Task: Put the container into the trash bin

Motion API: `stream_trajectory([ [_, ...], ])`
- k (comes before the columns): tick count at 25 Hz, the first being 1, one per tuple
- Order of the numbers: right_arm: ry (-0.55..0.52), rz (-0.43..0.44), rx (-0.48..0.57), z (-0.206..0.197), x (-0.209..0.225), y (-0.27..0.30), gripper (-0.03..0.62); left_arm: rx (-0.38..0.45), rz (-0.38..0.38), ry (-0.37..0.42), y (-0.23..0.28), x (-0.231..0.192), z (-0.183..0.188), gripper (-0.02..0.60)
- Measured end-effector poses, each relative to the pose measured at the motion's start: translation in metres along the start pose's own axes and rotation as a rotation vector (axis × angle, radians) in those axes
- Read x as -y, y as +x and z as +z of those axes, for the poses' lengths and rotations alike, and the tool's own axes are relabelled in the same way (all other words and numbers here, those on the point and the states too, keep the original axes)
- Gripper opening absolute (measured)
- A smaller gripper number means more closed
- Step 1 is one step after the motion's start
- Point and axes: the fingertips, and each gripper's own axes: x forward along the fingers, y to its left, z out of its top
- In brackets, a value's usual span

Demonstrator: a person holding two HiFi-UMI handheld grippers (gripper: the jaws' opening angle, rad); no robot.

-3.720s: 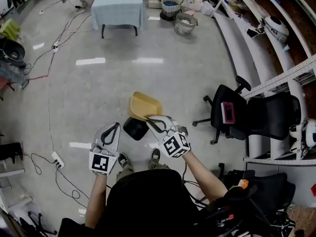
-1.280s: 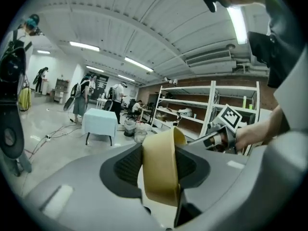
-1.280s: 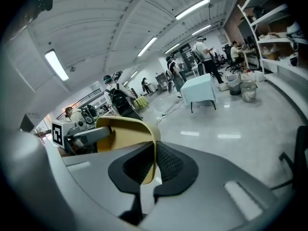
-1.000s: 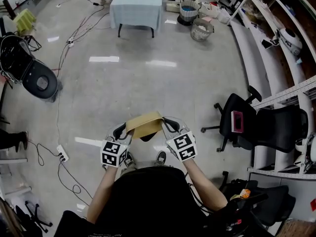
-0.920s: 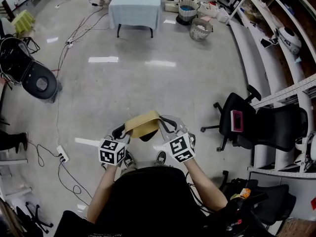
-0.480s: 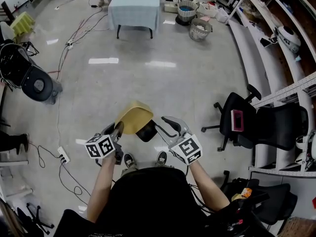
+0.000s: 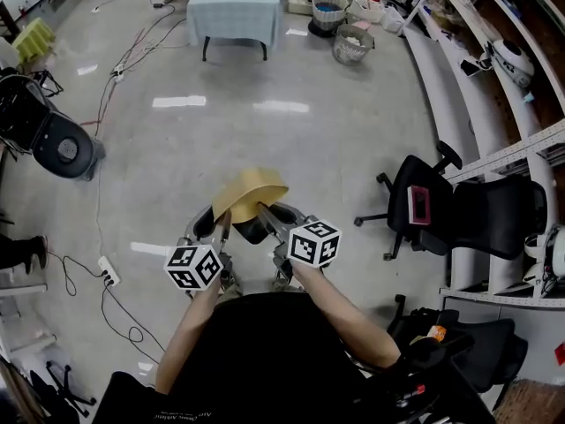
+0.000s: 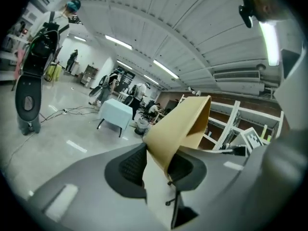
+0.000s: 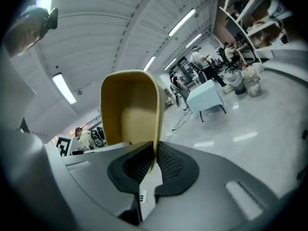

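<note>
Closest to the person's chest, the left gripper (image 7: pixel 222 222) and right gripper (image 7: pixel 262 210) reach forward side by side, smooth grey plastic shells each topped by a black-and-white marker cube. Both pinch the container (image 7: pixel 250 191), a thin, matte tan tub with rounded corners, held up off the floor. In the left gripper view, the left gripper's (image 8: pixel 159 162) ribbed black pads press a buckled fold of the container (image 8: pixel 180 124) wall, and its jaws are opening slightly. In the right gripper view, the right gripper's (image 9: pixel 155 160) pads clamp the container's (image 9: pixel 130 109) thin edge, with the scoop-shaped hollow facing the camera, and its jaws are closing. Just beneath the tub sits the black trash bin (image 7: pixel 247 230), mostly hidden. Beyond spreads a glossy grey floor (image 7: pixel 291 148). A black office chair (image 7: pixel 415 206) stands to the right. Far off stand a table (image 7: pixel 237 7) draped in pale blue cloth and round wire baskets (image 7: pixel 351 44).
</note>
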Motion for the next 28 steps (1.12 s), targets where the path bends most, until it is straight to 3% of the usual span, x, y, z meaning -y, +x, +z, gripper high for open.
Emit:
stream_trajectory([
  [4, 0.075, -0.083, -0.007, -0.004, 0.028, 0.002, 0.032, -0.163, -0.118, 0.137, 0.001, 0.007, -0.028, 0.167],
  [6, 0.092, -0.145, -0.028, -0.009, 0.051, -0.005, 0.031, -0.213, -0.153, 0.232, -0.004, 0.014, -0.044, 0.176],
  [9, 0.159, -0.208, -0.077, -0.023, 0.085, -0.012, 0.031, -0.209, -0.153, 0.381, -0.013, 0.019, -0.053, 0.164],
  [13, 0.282, -0.268, -0.152, -0.058, 0.129, -0.017, 0.031, -0.156, -0.204, 0.516, -0.020, 0.037, -0.052, 0.080],
  [16, 0.330, -0.300, -0.201, -0.085, 0.153, -0.014, 0.031, -0.080, -0.225, 0.561, -0.030, 0.053, -0.039, 0.003],
  [18, 0.361, -0.318, -0.239, -0.105, 0.166, -0.003, 0.032, -0.043, -0.222, 0.562, -0.037, 0.052, -0.031, 0.002],
  [22, 0.428, -0.354, -0.303, -0.143, 0.187, 0.021, 0.032, -0.054, -0.176, 0.551, -0.049, 0.033, -0.031, 0.002],
  [28, 0.440, -0.384, -0.358, -0.178, 0.203, 0.034, 0.034, -0.071, -0.082, 0.550, -0.075, 0.009, -0.034, 0.002],
])
